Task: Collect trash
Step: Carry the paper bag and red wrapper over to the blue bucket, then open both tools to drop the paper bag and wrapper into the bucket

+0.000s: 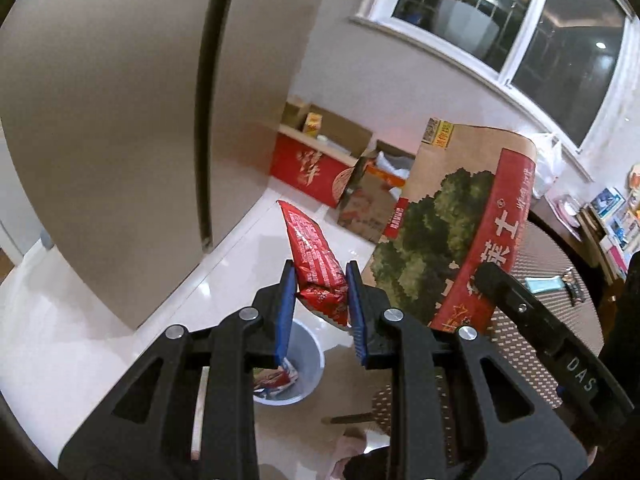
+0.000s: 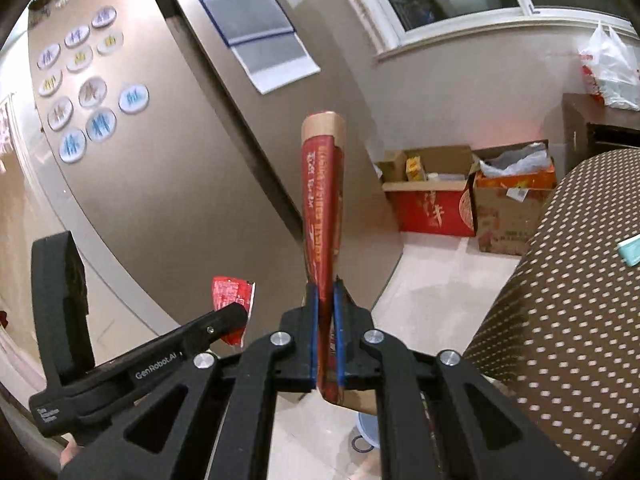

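My left gripper (image 1: 320, 276) is shut on a crumpled red snack wrapper (image 1: 316, 256) and holds it in the air above a pale blue waste bin (image 1: 308, 364) on the floor, which holds other wrappers. My right gripper (image 2: 326, 288) is shut on the edge of a flattened red and brown cardboard box (image 2: 322, 200), seen edge-on. The same box (image 1: 460, 232) fills the right of the left wrist view. The left gripper with the wrapper (image 2: 232, 300) shows at the lower left of the right wrist view. The bin's rim (image 2: 366, 432) peeks out below the right gripper.
A tall beige fridge (image 1: 120, 120) stands to the left, with round magnets (image 2: 88, 92) on its door. Open cardboard boxes (image 2: 460, 196) sit on the floor under the window. A table with a brown dotted cloth (image 2: 568, 300) is at the right. The floor is glossy white tile (image 1: 60, 312).
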### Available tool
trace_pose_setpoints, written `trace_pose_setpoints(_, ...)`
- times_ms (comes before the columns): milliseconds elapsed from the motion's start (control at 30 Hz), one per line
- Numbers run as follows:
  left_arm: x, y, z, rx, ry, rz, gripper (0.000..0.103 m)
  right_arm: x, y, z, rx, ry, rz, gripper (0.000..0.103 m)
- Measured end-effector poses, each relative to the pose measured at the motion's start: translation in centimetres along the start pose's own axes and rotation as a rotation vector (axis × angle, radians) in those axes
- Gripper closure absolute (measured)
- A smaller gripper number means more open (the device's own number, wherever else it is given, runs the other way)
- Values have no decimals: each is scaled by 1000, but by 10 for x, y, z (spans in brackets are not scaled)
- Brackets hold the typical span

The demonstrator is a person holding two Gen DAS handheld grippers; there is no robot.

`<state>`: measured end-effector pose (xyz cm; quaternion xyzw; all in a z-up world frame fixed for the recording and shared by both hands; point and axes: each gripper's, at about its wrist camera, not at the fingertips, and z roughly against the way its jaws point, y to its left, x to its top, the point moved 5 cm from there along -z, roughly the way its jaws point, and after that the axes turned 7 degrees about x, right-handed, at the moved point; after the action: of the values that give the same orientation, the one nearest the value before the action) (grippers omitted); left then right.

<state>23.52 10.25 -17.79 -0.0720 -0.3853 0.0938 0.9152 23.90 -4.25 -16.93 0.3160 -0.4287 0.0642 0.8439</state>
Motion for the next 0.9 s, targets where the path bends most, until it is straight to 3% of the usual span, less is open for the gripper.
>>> trace_pose_setpoints(300, -12, 28, -43, 37, 82, 14, 78, -23, -19, -65, -71, 115, -40, 78)
trace_pose_setpoints(400, -16, 30, -50, 41, 100, 13, 78, -31, -24, -66, -82, 126, -47, 69)
trace_pose_setpoints(567, -20, 31, -57, 32, 117, 8, 78, -33, -25, -59, -96, 122, -50, 68)
trace_pose_setpoints(900, -17, 26, -57, 28, 114, -16, 78, -18, -27, -31, -136, 49, -44, 53)
